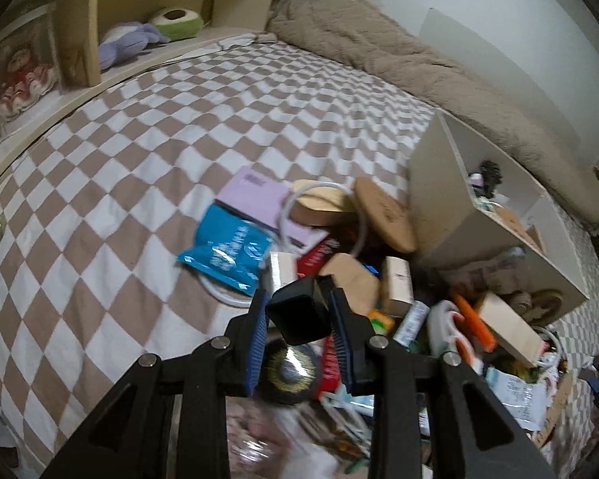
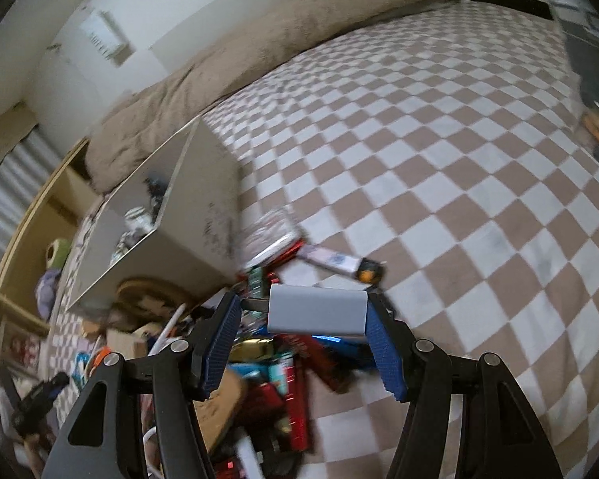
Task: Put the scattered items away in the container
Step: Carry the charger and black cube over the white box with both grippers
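My left gripper (image 1: 299,311) is shut on a small black box (image 1: 299,313), held above the heap of scattered items (image 1: 379,279) on the checkered bed. The white open container (image 1: 439,215) stands to the right of it, with a few things inside. My right gripper (image 2: 303,315) is shut on a white plug adapter (image 2: 317,311), its metal prongs pointing at the left blue pad. This adapter hangs over more clutter (image 2: 283,379), and the white container (image 2: 179,239) stands to the upper left of it.
A checkered blanket (image 1: 159,151) covers the bed, with a brown duvet (image 1: 419,68) along the wall. A wooden shelf (image 1: 100,40) holding plush toys borders the far side. A blue packet (image 1: 227,251), wooden discs (image 1: 387,215) and a white cable lie in the heap.
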Tool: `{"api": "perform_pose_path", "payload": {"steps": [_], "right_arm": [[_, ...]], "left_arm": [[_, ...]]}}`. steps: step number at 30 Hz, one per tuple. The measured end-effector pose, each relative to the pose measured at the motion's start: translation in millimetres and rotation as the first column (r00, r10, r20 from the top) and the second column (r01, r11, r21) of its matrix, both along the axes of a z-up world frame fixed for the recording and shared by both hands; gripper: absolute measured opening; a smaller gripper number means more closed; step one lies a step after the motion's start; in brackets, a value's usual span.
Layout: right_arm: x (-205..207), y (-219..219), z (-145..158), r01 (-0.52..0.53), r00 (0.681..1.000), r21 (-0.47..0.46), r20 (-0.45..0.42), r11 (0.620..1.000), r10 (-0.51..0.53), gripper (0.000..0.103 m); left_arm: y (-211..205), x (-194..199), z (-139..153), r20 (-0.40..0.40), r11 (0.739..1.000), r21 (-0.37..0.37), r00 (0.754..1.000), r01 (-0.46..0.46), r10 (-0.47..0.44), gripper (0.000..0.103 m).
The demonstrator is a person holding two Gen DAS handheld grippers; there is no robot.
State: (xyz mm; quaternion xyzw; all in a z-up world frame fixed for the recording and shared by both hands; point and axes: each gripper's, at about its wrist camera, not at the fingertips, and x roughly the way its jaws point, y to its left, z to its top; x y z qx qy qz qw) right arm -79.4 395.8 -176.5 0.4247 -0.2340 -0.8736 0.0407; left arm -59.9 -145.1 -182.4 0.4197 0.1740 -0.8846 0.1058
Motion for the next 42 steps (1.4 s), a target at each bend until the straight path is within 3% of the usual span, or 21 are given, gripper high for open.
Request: {"api": "perform_pose_path", "payload": {"steps": [7,18,30,37,42], "right_arm": [[-0.4,-40.1,15.9,-0.118,0.992,-0.04,-0.057,0.992,0.116,0.063],[-0.2,-88.3,51.9,-0.28,0.95,-0.042,-0.157,0.959,0.27,0.063],[-32.8,-102.9,85.3,-0.332,0.921,0.019,-0.212,0.943,0.328,0.063],[-50.3,-113.5,77.8,-0.342,0.921,0.094,-0.163,0.935,0.353,0.063],[-42.1,-123.0,51.2,-0.36,0.921,0.172,-0.089,0.917,0.378,0.063]], "left_arm": [[33.8,-1.7,18.5,-0.054,0.996,0.003,0.994,0.091,-0.091,0.03],[82.1,-20.7,53.3,-0.115,0.979,-0.011,0.972,0.205,-0.205,0.03],[126.4,-70.9,96.8,-0.178,0.955,-0.045,0.938,0.294,-0.297,0.03],[150.8,-99.5,98.1,-0.187,0.936,-0.067,0.918,0.344,-0.351,0.03],[155.6,-104.6,87.0,-0.181,0.93,-0.052,0.913,0.363,-0.366,0.03]]}}
